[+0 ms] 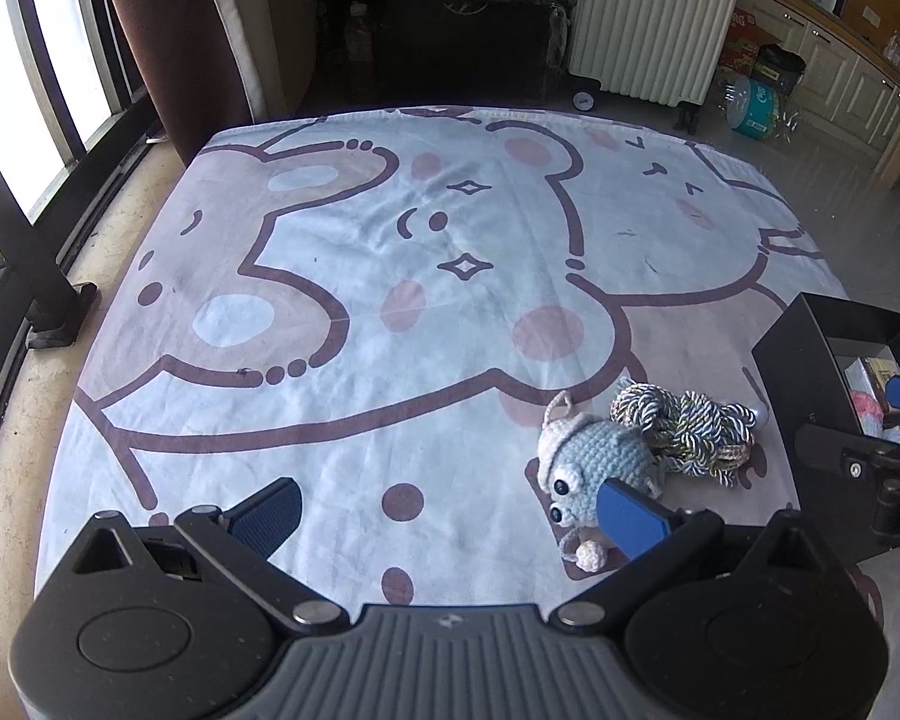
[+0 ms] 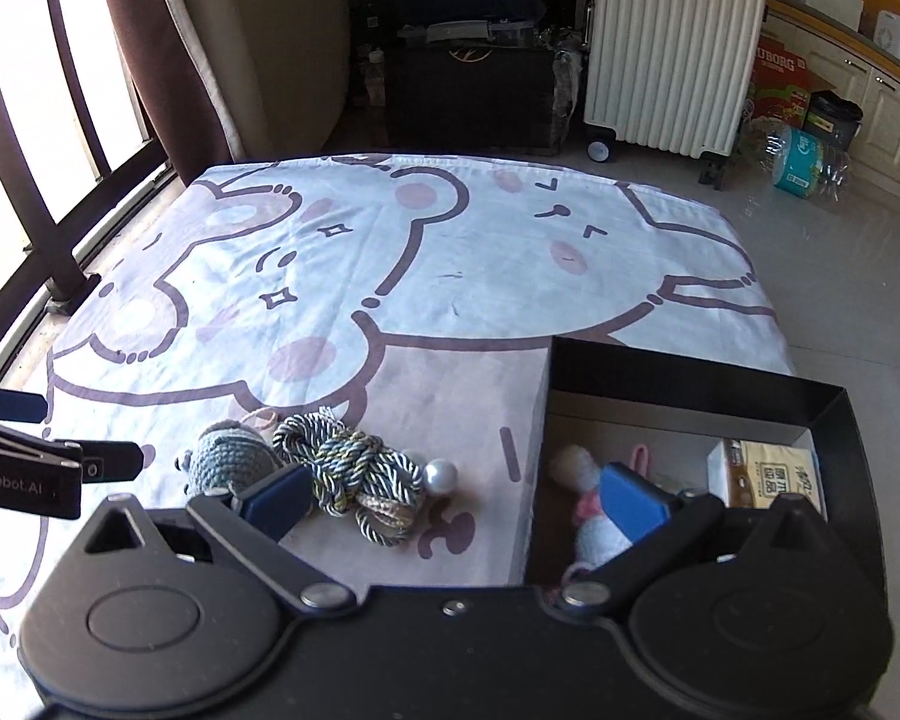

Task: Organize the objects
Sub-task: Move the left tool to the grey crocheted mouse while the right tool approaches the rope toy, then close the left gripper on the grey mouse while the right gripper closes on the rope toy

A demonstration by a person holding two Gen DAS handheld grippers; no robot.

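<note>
Two loose items left on the cartoon blanket (image 1: 360, 252): a crocheted blue mouse (image 1: 594, 456) and a braided rope bundle (image 1: 684, 426), touching, at 4 o'clock in my left view. Black box (image 2: 678, 384) sits at 3 o'clock, already holding a knitted doll (image 2: 594, 516) and a paper packet (image 2: 768, 474). Left gripper (image 1: 450, 510) spread wide, empty; right gripper (image 2: 456, 495) likewise released, straddling the box wall. Mouse looks light, squashy, non-slip; I'd pinch its body mid-section. Rope is floppy, likely to trail, so grab the knot.
</note>
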